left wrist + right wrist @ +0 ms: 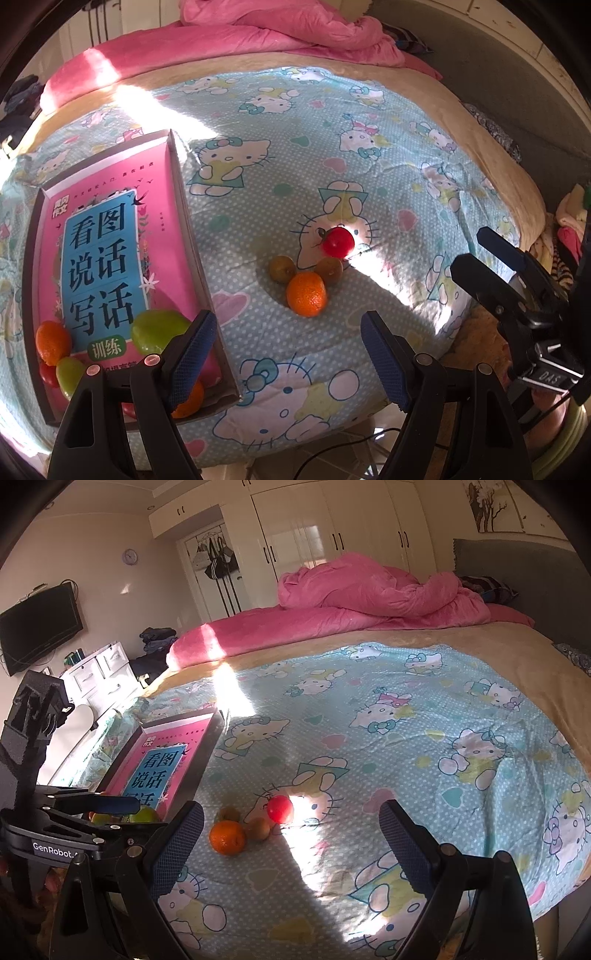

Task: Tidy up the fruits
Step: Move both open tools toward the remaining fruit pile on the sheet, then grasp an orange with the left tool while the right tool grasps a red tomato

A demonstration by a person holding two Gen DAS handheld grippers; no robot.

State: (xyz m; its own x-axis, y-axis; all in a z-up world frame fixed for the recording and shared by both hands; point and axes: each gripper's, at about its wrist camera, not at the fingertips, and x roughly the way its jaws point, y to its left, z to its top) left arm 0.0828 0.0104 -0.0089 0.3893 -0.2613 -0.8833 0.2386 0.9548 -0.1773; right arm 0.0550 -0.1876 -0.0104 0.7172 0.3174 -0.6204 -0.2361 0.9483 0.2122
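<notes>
On the bed, one cartoon-print sheet (369,155) carries one shallow box (33,236) lined with a pink book cover. Four loose fruits sit well to its right: one orange (307,294), one red tomato (338,242) and two brownish-green fruits (282,269), bunched together. Inside the box's near end lie at least two oranges and two green apples (155,330). Both the left gripper (290,354) and right gripper (291,843) gape wide, holding nothing.

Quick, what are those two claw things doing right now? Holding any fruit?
Left hand-held gripper: open, holding nothing.
Right hand-held gripper: open, holding nothing.
</notes>
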